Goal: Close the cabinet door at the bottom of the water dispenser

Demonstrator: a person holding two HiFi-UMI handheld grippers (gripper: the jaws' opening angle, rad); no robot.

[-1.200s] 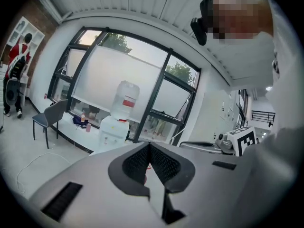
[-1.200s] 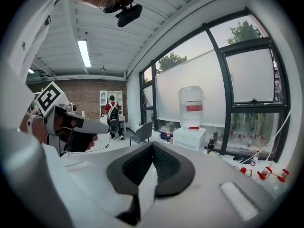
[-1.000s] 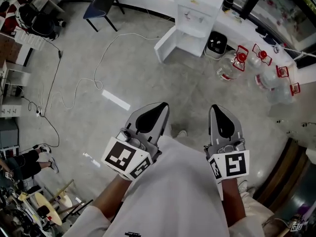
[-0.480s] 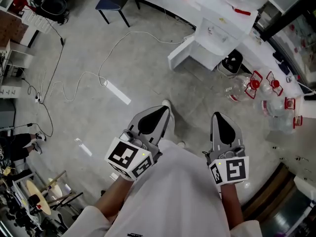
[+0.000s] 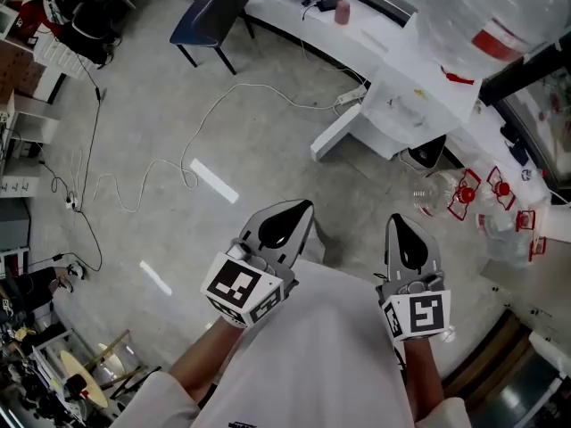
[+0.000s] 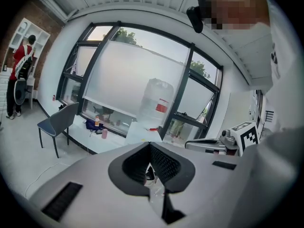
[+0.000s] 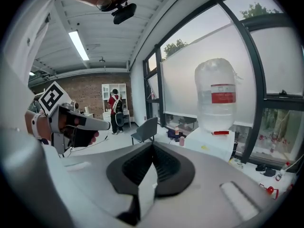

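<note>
in the head view the bottle (image 5: 473, 20) atop the water dispenser (image 5: 419, 105) is cut off by the top edge, upper right, and the space behind its open cabinet door (image 5: 337, 134) is hidden. in their own views the left gripper (image 6: 150, 145) and right gripper (image 7: 153, 145) hide the dispenser's lower part; small things (image 5: 342, 12) on the counter (image 5: 277, 9) are too small to tell.

The water dispenser (image 5: 415, 114) and its cabinet door (image 5: 335, 138) are white. The bottle (image 5: 477, 20) on top is clear with a red label. The floor (image 5: 134, 221) is pale grey, and a white cable (image 5: 234, 86) lies on it. The chair (image 5: 210, 12) is dark blue. The left gripper (image 5: 299, 210) and right gripper (image 5: 400, 223) are grey with black hollows and carry black-and-white square markers.
</note>
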